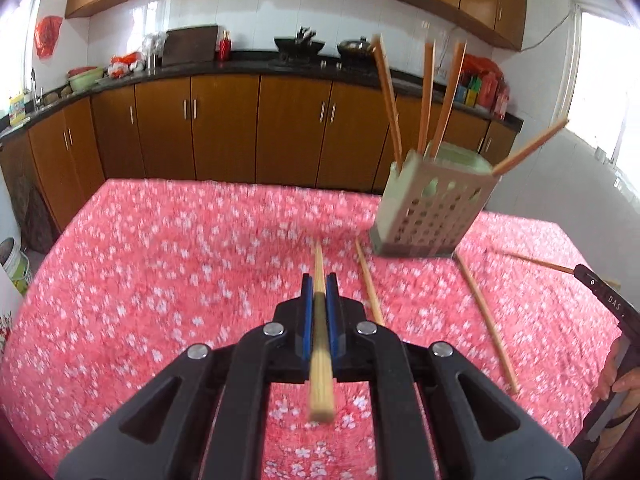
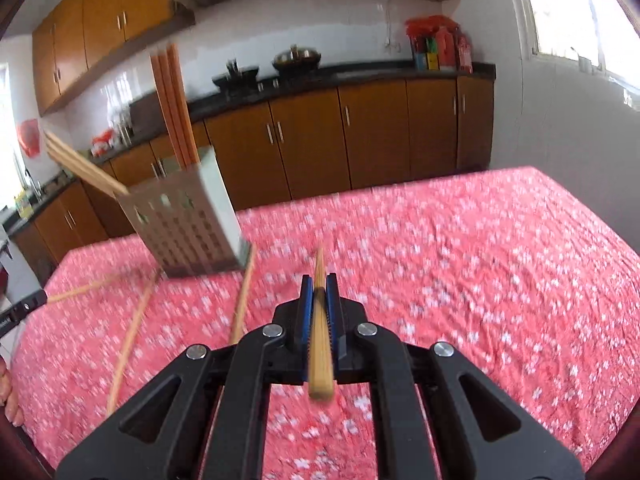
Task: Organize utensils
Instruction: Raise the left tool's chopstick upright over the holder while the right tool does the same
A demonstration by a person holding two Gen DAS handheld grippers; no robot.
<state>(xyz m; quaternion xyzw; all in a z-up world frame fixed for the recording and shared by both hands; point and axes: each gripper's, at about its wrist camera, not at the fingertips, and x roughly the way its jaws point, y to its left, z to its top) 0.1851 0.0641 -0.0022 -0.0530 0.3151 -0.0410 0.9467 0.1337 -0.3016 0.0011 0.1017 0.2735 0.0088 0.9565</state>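
My left gripper [image 1: 319,286] is shut on a wooden chopstick [image 1: 321,344] that runs back along the fingers, above the table. My right gripper [image 2: 319,286] is shut on another wooden chopstick [image 2: 320,332], also above the table. A perforated utensil holder [image 1: 430,212] stands on the table ahead and to the right of the left gripper; it also shows in the right wrist view [image 2: 188,228], ahead on the left. Several chopsticks [image 1: 426,96] stand in it. Loose chopsticks [image 1: 370,284] lie on the cloth near its base, also in the right wrist view [image 2: 132,328].
The table carries a red floral cloth [image 1: 160,280]. The other gripper's edge [image 1: 604,296] and a hand show at far right. Brown kitchen cabinets [image 1: 224,128] and a dark counter with woks [image 1: 300,46] lie beyond the table.
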